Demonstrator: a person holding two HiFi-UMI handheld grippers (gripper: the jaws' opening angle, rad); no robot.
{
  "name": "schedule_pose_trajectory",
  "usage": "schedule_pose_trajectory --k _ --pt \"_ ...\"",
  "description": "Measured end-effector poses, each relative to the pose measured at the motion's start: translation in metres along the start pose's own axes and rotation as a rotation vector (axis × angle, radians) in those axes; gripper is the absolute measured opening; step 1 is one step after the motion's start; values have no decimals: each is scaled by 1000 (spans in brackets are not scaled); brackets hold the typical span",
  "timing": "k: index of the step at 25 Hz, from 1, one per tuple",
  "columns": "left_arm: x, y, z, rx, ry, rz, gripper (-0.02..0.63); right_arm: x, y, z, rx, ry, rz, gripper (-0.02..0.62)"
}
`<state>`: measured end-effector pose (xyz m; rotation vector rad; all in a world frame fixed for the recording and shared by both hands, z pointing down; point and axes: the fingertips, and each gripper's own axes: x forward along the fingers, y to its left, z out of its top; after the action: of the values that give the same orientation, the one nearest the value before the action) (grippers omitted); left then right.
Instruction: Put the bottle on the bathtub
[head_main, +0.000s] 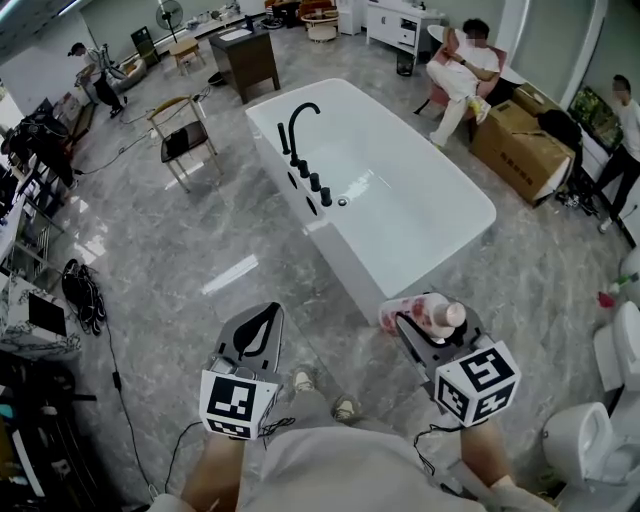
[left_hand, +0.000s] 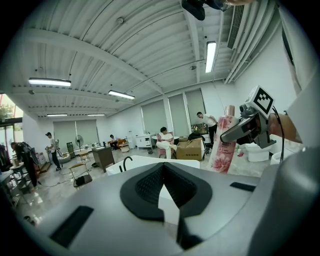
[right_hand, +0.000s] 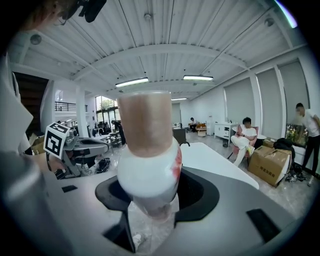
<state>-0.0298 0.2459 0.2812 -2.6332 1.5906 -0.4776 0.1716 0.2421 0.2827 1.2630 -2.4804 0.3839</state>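
A pink floral bottle (head_main: 425, 313) with a pale pink cap is held in my right gripper (head_main: 408, 322), which is shut on its body, just off the near corner of the white bathtub (head_main: 420, 215). In the right gripper view the bottle (right_hand: 150, 165) stands upright between the jaws, filling the middle, with the bathtub (right_hand: 215, 155) behind it. My left gripper (head_main: 262, 314) hovers over the floor to the left, shut and holding nothing. The left gripper view shows the bottle (left_hand: 223, 150) in the right gripper (left_hand: 250, 127) at the right, and the bathtub (left_hand: 150, 162) ahead.
A black faucet (head_main: 297, 120) and knobs line the tub's left rim. A chair (head_main: 185, 140) and dark cabinet (head_main: 245, 60) stand to the far left. A seated person (head_main: 465, 75) and cardboard box (head_main: 520, 145) are beyond the tub. Toilets (head_main: 590, 440) stand at the right.
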Motion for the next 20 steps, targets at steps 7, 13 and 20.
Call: schedule_pose_trajectory --k 7,13,20 --pt "21 0 -5 5 1 -18 18 20 -17 -5 -2 11 -13 245" --pt "52 8 -11 3 -4 -28 18 44 -37 -7 6 20 -18 245" --pt "101 33 -16 5 3 -58 18 100 -69 -3 8 65 -38 245"
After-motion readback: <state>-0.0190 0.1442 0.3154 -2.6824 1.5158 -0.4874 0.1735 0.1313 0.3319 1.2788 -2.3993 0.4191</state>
